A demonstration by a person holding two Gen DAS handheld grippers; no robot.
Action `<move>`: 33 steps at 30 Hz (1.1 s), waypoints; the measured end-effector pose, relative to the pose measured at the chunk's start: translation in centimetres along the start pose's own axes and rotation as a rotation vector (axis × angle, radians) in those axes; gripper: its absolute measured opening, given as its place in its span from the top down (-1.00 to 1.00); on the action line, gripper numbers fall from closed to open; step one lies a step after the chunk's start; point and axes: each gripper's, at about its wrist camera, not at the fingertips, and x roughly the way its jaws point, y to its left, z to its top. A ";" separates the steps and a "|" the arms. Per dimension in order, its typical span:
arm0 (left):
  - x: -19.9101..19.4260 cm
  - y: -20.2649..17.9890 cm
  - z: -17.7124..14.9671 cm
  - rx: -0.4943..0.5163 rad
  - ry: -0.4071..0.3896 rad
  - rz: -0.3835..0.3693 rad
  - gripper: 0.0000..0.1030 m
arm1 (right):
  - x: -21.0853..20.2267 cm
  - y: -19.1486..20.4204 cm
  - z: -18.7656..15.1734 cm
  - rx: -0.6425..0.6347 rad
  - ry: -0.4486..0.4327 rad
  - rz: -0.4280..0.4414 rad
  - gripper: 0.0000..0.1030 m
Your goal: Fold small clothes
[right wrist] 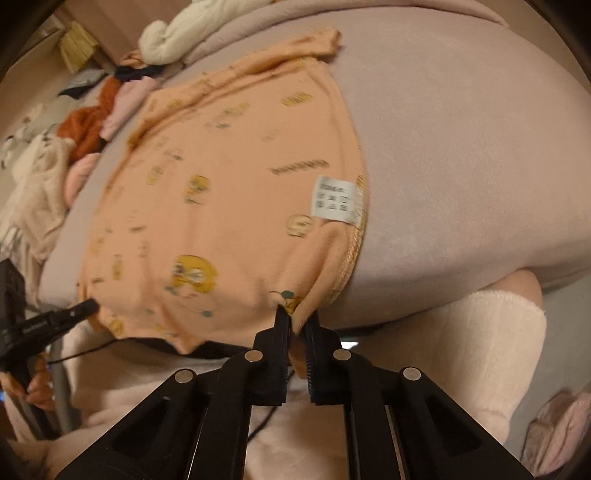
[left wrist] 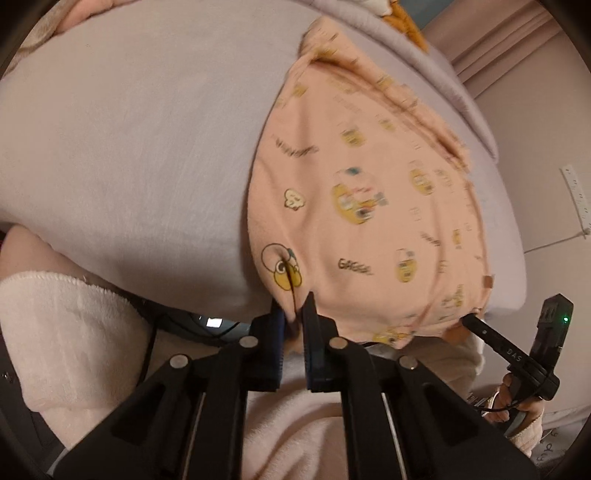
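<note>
A small peach garment (left wrist: 369, 192) printed with yellow cartoon figures lies spread on a pale lilac bed (left wrist: 129, 147). My left gripper (left wrist: 293, 312) is shut on the garment's near left corner, with cloth pinched between its black fingers. At the near right corner, beside a stitched hem and a white care label (right wrist: 334, 199), my right gripper (right wrist: 297, 317) is shut on the garment (right wrist: 221, 192). Each gripper shows in the other's view: the right gripper (left wrist: 469, 319) at the lower right, the left gripper (right wrist: 90, 306) at the lower left. Both hold the cloth at the bed's near edge.
A heap of other clothes (right wrist: 92, 122) in orange, pink, white and dark colours lies at the far left of the bed (right wrist: 461, 147). A white knitted piece (right wrist: 184, 29) sits near the top. The person's fluffy pale sleeves (left wrist: 66, 332) flank the grippers. A wall (left wrist: 535, 110) rises beyond the bed.
</note>
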 end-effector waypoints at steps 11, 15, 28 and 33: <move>-3.9 -1.7 4.2 0.024 -0.116 -0.113 0.86 | -3.0 2.2 4.5 -0.001 -0.203 0.124 0.82; -3.2 -1.9 6.6 0.020 -0.132 -0.103 0.86 | -2.5 2.0 7.0 0.016 -0.236 0.147 0.82; 1.5 -0.2 12.6 -0.064 -0.066 -0.081 0.85 | 2.0 0.5 11.2 0.139 -0.175 0.067 0.82; 3.5 0.7 14.0 -0.098 -0.033 -0.072 0.81 | 3.2 -0.4 12.3 0.175 -0.134 0.053 0.82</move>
